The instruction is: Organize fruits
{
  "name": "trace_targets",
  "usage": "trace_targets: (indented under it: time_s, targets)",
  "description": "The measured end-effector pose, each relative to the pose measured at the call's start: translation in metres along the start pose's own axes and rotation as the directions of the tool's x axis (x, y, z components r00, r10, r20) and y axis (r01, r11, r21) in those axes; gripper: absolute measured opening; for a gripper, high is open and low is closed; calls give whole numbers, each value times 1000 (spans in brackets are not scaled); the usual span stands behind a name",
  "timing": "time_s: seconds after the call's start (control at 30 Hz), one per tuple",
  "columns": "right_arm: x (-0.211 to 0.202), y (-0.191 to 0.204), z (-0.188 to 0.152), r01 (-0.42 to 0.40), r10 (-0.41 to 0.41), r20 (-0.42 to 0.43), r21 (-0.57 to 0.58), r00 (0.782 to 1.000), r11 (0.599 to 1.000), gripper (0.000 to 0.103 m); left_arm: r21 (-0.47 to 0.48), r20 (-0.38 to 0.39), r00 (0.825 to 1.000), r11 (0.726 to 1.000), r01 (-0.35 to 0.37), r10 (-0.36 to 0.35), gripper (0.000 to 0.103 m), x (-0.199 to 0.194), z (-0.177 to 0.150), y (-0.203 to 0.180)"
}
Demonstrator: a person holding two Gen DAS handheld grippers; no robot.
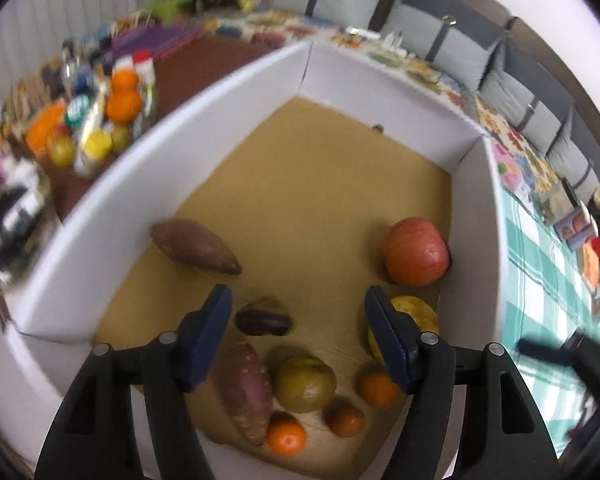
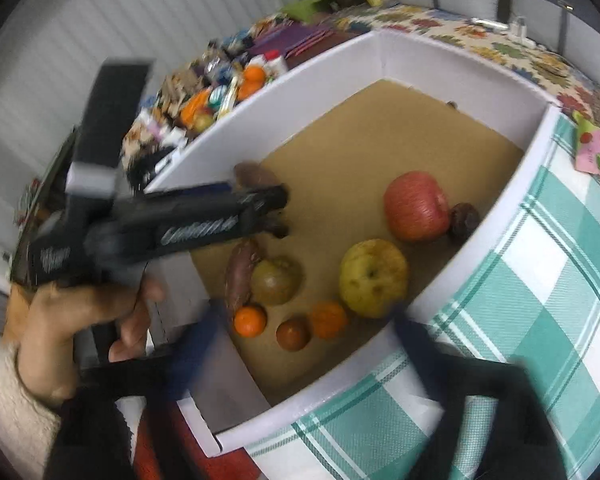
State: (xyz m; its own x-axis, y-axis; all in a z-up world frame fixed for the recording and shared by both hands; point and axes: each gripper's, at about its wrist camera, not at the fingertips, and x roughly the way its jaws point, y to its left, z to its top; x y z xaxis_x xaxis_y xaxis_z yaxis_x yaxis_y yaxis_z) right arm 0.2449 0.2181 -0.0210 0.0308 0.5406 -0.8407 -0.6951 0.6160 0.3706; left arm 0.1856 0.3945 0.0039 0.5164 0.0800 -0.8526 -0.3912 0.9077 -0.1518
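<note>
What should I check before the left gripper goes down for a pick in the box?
1. Left gripper open: ok, jaws spread wide and empty.
2. Target between the jaws: ok, the dark fruit lies below them, nearer the left one.
3. Room around the target: not ok, a sweet potato and a greenish fruit lie close by.
4. Right gripper out of the way: ok, it is over the near wall of the box, open and empty.
5. Height above the target: cannot tell from these views.
6. Image sharpness: not ok, the right wrist view is blurred.
</note>
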Motion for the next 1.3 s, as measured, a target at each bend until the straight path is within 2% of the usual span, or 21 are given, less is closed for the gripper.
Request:
trace_targets:
  time_s: [0.1,0.17,0.27,0.3,0.33,0.37,0.4,0.43,0.5,0.53,0.57,0.63,0.77,0.93,1.2,1.3]
  targets:
    - [-23,-6,2,45,-46,55,17,997,999,102,66,107,992,995,-72,65,86,-35,-8,-16]
    - [-39,-7,4,80,-82,87,20,993,997,102,88,182,980,991,-101,84,87,-60,-15,-26]
    - [-64,-8,1,122,-122,131,8,984,992,103,82,292,944,979,-187,156,91,-98,-31,-44]
    - [-71,-3,1,133,-132,139,-1,981,991,103,64,306,940,982,-179,152,92,-107,-36,-45]
    - [-78,1,-1,145,-142,147,-11,979,989,103,42,299,941,983,-178,158,98,-111,-39,-45]
    - [-83,3,-2,158,-152,157,-23,976,987,103,18,292,941,982,-186,173,98,-117,-44,-44]
    - [-89,6,-5,172,-164,167,-38,972,984,103,-5,294,936,979,-202,195,98,-121,-49,-43]
    - [-94,10,-8,185,-175,175,-47,969,982,103,-41,308,921,970,-238,239,98,-127,-56,-43]
    - [-102,16,-16,204,-189,189,-61,964,977,103,-93,301,911,960,-265,281,98,-132,-66,-39]
    - [-108,17,-20,205,-190,193,-63,963,977,103,-88,290,919,964,-251,266,98,-132,-68,-40]
    - [-109,20,-23,207,-191,195,-63,962,976,103,-57,270,934,973,-226,233,98,-130,-69,-40]
    - [-108,24,-25,209,-194,196,-60,961,976,103,2,238,950,978,-207,200,98,-126,-72,-44]
    - [-108,36,-27,225,-209,184,-71,960,972,103,4,236,935,962,-271,263,98,-127,-80,-46]
    - [-104,50,-25,265,-246,161,-108,956,958,103,-27,205,942,964,-265,265,98,-131,-83,-34]
    - [-90,57,-19,273,-261,100,-121,960,954,103,-18,186,942,960,-280,279,98,-132,-82,-34]
    - [-85,57,-15,282,-274,74,-121,959,952,103,-38,155,953,966,-257,260,98,-129,-78,-28]
